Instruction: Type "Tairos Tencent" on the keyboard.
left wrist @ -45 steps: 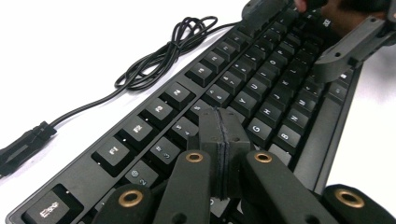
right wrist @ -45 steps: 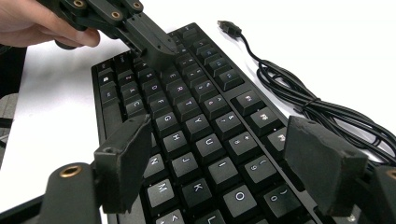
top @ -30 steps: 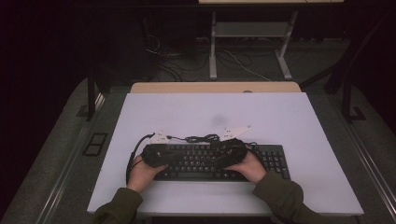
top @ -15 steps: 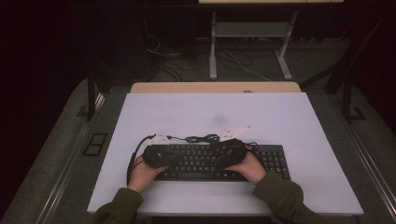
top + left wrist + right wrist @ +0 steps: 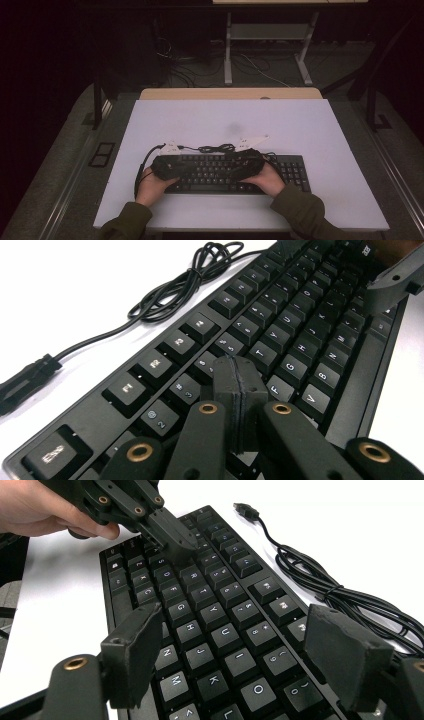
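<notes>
Olive-green sleeves (image 5: 300,212); black tongs (image 5: 239,390) with brass-ringed screws

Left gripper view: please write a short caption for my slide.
Shut left gripper poised over a black keyboard, its coiled cable on the white table.

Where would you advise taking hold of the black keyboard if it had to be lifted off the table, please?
Probably by the short ends of the keyboard, one gripper from each side. It lies flat and long, too wide for the jaws across its depth, but its thin edge would fit between them. The right gripper is open; the left gripper is shut and would need to open first.
</notes>
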A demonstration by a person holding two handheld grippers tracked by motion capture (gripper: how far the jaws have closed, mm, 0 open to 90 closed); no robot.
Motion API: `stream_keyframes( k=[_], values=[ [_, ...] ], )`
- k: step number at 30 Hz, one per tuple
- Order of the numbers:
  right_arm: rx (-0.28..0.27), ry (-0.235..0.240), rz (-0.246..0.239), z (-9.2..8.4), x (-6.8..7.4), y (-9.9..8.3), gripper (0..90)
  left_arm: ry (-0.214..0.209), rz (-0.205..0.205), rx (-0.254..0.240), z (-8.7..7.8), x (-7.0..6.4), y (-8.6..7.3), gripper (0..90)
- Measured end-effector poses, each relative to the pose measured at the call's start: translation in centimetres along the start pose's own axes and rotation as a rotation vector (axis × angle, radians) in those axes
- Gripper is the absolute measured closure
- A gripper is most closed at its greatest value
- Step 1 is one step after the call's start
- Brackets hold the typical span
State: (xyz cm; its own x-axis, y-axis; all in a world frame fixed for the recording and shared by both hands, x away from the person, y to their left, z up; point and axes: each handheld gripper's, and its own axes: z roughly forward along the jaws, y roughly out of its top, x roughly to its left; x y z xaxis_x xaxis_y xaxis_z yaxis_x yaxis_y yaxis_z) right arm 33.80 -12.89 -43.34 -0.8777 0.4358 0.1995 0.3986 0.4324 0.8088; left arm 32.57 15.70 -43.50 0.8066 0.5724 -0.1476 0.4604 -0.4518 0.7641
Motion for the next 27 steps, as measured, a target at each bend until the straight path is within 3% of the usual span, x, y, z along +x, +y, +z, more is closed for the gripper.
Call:
stream_keyframes(
  k=[6,10,19,27],
  values=[
    [-0.004,0.009,0.008,-0.1,0.1,0.0,26.4,0.005,-0.012,-0.021,-0.5,-0.1,-0.2,77.0],
    [-0.009,0.022,0.007,-0.1,0.2,0.0,32.5,0.015,-0.019,-0.028,-0.7,-0.1,-0.3,64.3],
    [0.004,0.070,0.003,0.0,0.8,0.1,51.0,0.020,-0.037,-0.037,-0.7,-0.4,-0.4,43.2],
    [0.025,0.104,0.003,0.2,1.3,0.1,65.9,0.025,-0.045,-0.052,-0.7,-0.5,-0.4,32.7]
  ],
)
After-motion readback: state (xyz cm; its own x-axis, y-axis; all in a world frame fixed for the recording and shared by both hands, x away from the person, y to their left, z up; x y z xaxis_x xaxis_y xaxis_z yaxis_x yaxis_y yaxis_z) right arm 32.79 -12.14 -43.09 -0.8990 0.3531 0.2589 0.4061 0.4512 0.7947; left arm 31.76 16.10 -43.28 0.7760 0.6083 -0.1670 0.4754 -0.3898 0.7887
